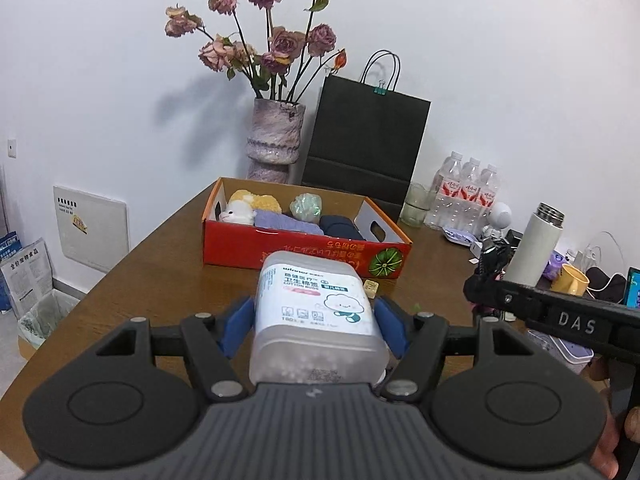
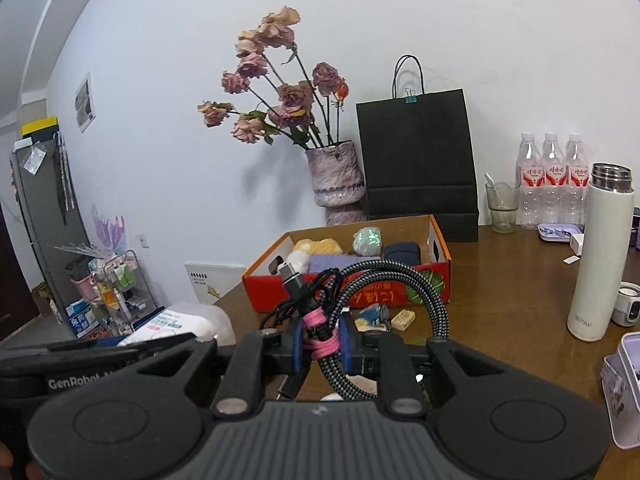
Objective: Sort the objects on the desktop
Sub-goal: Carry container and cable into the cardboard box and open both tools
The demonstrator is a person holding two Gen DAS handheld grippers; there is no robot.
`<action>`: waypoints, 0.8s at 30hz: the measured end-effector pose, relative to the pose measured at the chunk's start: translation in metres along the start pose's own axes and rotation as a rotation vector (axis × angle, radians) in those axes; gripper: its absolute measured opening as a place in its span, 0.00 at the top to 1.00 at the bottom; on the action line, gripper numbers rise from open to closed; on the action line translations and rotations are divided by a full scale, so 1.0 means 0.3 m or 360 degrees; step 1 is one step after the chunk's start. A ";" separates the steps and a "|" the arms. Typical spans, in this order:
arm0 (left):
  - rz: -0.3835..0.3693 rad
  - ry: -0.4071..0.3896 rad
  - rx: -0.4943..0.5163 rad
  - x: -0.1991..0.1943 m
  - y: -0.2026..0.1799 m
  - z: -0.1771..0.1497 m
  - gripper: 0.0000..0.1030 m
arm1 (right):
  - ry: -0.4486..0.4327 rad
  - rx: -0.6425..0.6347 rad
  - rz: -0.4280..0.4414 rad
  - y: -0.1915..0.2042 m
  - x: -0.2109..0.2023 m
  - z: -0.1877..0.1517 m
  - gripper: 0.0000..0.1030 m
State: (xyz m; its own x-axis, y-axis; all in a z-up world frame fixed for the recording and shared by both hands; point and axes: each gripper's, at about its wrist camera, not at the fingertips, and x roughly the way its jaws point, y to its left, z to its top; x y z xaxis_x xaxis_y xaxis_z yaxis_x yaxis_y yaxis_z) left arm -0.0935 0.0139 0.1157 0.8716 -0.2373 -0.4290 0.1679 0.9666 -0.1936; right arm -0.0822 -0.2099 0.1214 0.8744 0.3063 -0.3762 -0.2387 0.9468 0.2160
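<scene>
My left gripper is shut on a translucent cotton bud box with a white label, held above the brown table. Beyond it stands a red cardboard box holding plush toys, a purple cloth and a dark pouch. My right gripper is shut on a coiled braided cable bound with a pink tie. The same red cardboard box lies ahead of it. The right gripper also shows at the right of the left wrist view, its tips holding the cable bundle.
A vase of dried roses, a black paper bag, three water bottles, a glass and a white flask stand behind and right. A small eraser and a blue item lie before the box. A tin sits at right.
</scene>
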 end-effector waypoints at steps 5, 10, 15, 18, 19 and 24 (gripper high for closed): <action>0.0004 -0.0008 -0.0012 -0.006 0.008 0.000 0.34 | 0.0016 -0.0013 0.0000 0.008 -0.003 -0.008 0.83; 0.0017 0.0015 -0.0019 0.055 0.023 0.011 0.34 | 0.0045 -0.0014 -0.0011 -0.015 0.055 0.008 0.83; 0.0024 0.0011 -0.0020 0.183 0.041 0.085 0.34 | 0.0074 -0.0039 -0.0037 -0.060 0.173 0.068 0.83; 0.0003 -0.0015 -0.0003 0.281 0.050 0.167 0.34 | 0.0074 -0.0072 -0.0063 -0.102 0.265 0.140 0.83; -0.0003 -0.0020 0.0011 0.318 0.050 0.196 0.34 | 0.0075 -0.0084 -0.0067 -0.115 0.299 0.167 0.83; -0.0029 -0.0021 0.0096 0.540 0.031 0.332 0.34 | 0.0111 -0.0158 -0.0083 -0.180 0.505 0.321 0.83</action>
State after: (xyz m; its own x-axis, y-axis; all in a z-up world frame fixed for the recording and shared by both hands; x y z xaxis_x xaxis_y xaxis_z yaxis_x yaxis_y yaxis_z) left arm 0.0952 -0.0059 0.1323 0.8740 -0.2539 -0.4143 0.2107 0.9663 -0.1475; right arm 0.1038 -0.2241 0.1395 0.8560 0.2592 -0.4473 -0.2374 0.9657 0.1054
